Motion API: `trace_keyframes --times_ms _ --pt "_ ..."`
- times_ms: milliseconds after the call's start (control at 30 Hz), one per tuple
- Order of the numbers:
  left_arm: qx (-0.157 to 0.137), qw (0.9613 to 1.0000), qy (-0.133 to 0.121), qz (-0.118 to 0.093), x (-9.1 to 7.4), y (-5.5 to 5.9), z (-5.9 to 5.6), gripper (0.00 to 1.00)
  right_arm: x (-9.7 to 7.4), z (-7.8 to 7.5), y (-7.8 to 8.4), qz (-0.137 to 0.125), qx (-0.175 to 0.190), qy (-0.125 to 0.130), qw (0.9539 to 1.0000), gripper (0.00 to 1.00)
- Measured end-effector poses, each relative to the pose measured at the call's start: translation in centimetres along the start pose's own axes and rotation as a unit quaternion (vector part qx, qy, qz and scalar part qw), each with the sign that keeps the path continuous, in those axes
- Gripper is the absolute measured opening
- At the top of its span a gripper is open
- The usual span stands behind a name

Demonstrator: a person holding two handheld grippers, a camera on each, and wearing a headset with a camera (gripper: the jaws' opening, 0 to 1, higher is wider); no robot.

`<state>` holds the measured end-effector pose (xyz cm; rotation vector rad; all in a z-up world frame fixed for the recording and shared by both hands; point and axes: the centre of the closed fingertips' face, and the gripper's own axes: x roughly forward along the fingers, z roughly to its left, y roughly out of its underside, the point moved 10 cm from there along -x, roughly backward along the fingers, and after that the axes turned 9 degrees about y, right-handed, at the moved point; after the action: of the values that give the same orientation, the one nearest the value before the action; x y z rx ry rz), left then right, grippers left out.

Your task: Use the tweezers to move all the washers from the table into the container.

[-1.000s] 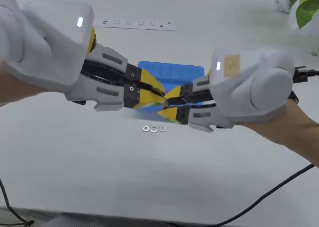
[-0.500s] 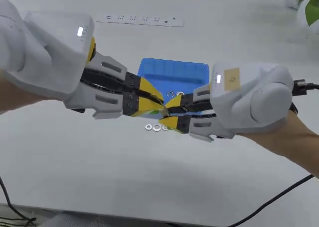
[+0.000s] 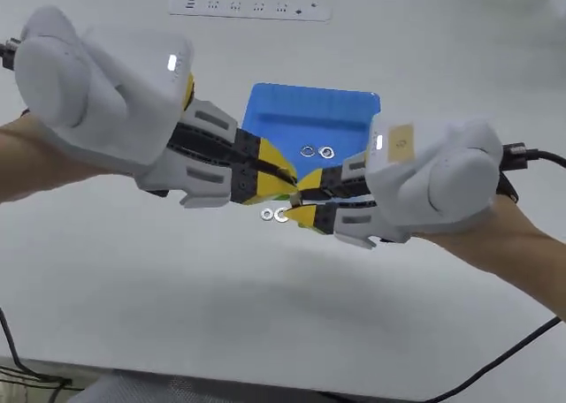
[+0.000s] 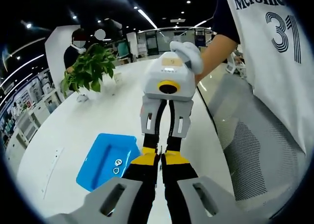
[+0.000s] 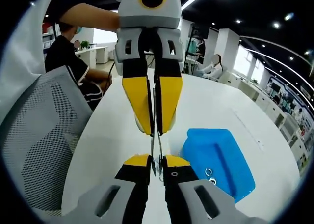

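Observation:
Two grippers meet tip to tip over the white table [image 3: 133, 270]. My left gripper [image 3: 285, 184] comes in from the left, my right gripper [image 3: 301, 207] from the right. Thin metal tweezers [image 5: 156, 135] run between the two sets of yellow jaws, and both grippers are shut on them. Two washers [image 3: 274, 215] lie on the table just left of the right jaws; a third, if there, is hidden behind them. Behind the tips sits the blue container [image 3: 309, 116] with two washers [image 3: 317, 152] inside. The container [image 4: 105, 160] also shows in the left gripper view.
A white power strip [image 3: 250, 8] lies at the table's far edge. From the right gripper a black cable [image 3: 495, 359] trails toward the near right edge. A potted plant [image 4: 88, 69] stands far across the table. Beside the table stands a mesh chair [image 5: 44, 135].
Both grippers, still joined at the tweezers, have come down closer to the row of washers on the table. One of the three washers is now covered by the jaws.

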<state>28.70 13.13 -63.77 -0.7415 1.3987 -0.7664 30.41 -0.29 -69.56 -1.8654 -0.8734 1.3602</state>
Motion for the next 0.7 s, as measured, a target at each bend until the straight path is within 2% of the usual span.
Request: trace_keyframes --times_ms 300,500,700 --pt "-0.008 0.9999 0.006 0.014 0.3 1.2 1.2 0.07 1.4 -0.6 0.9 0.009 0.006 -0.002 0.9999 0.11" --pt "-0.016 0.9997 0.013 0.014 0.8 1.7 1.4 0.07 1.8 -0.3 1.3 0.013 0.020 -0.010 0.9997 0.11" --pt "-0.018 0.9997 0.015 0.011 1.2 2.0 1.7 0.07 1.9 -0.5 1.7 0.018 0.024 -0.005 0.9995 0.11"
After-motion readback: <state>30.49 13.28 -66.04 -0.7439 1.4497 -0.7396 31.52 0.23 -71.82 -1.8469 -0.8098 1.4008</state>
